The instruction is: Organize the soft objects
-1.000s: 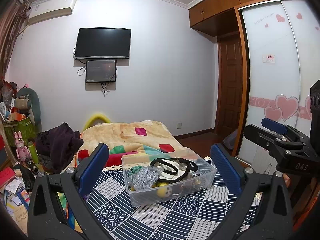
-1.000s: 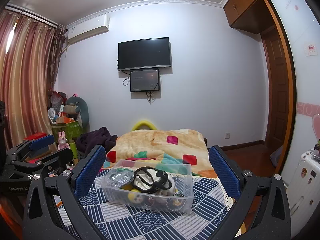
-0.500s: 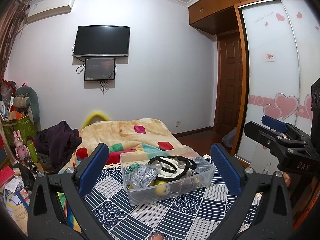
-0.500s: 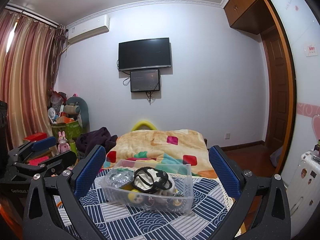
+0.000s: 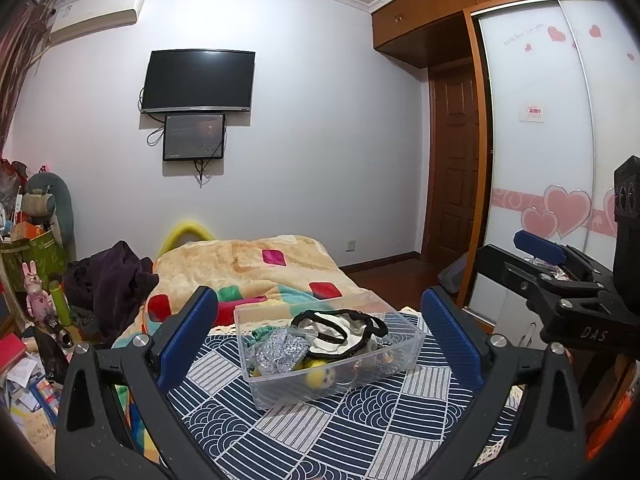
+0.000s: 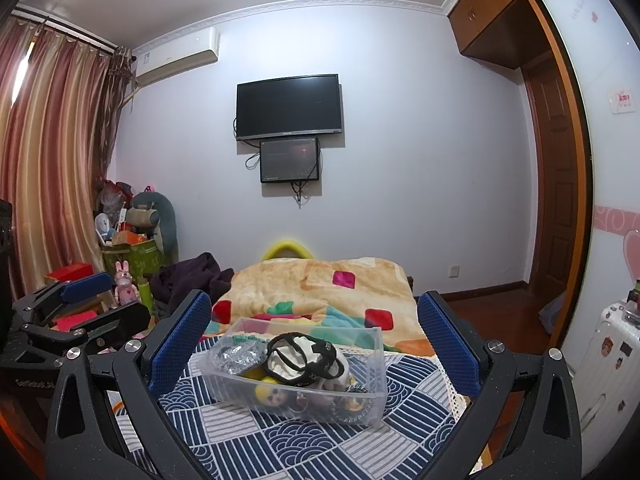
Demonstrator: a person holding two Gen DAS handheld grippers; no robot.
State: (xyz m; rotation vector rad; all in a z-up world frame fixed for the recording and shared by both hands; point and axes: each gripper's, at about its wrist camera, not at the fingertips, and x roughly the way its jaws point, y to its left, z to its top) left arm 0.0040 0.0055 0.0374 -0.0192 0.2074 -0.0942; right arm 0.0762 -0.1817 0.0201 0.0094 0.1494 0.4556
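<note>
A clear plastic bin [image 5: 404,354] [image 6: 372,364] sits on the blue patterned cloth [image 5: 320,432] [image 6: 400,432]. It holds soft things: a white item with black straps [image 5: 340,330] [image 6: 300,356], a silver sparkly piece [image 5: 280,350] [image 6: 236,354] and a yellow doll-faced toy [image 5: 318,378] [image 6: 268,394]. My left gripper [image 5: 320,336] is open and empty, held back from the bin. My right gripper [image 6: 314,344] is open and empty, also short of the bin. Each gripper shows at the side of the other's view.
Behind the cloth lies a bed with a peach patchwork blanket [image 5: 260,268] [image 6: 320,284]. A dark garment [image 5: 108,276] and cluttered boxes and toys stand at the left. A wardrobe with heart stickers [image 5: 540,160] and a white suitcase [image 6: 608,344] are at the right.
The left gripper has drifted slightly, so the bin sits a little farther right and higher in its view. The right gripper has barely moved. Both stay open.
</note>
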